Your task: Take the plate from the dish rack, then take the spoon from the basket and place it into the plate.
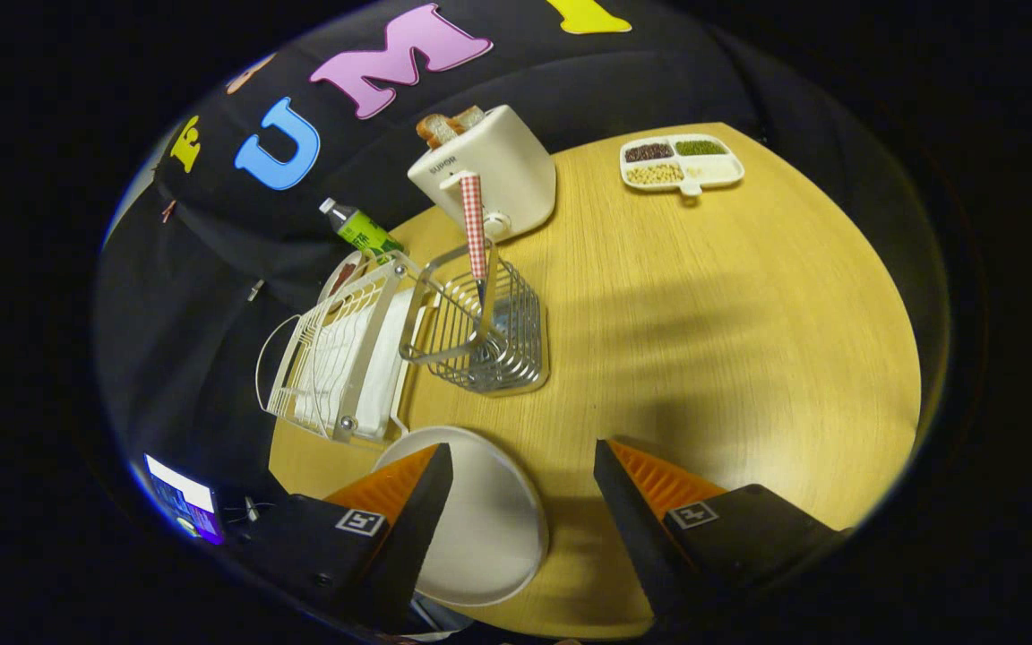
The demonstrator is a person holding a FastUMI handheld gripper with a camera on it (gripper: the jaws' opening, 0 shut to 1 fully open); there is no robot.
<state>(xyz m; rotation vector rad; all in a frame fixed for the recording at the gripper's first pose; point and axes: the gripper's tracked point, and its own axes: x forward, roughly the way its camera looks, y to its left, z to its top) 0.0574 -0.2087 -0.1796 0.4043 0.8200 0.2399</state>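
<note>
The white plate (489,528) lies flat on the wooden table (704,340), partly under my left finger and reaching into the gap between the fingers. My gripper (523,461) is open above the table with nothing held. Beyond the fingers stands a wire basket (489,336) holding the spoon (475,228), whose red-and-white checked handle sticks up out of it. To the left of the basket sits the white dish rack (341,358), with a white cloth or board lying in it.
A white toaster (489,170) with bread slices stands behind the basket. A green bottle (362,231) leans behind the rack. A divided white tray (682,161) of beans sits at the table's far side. A lit screen (180,506) glows low beside the left finger.
</note>
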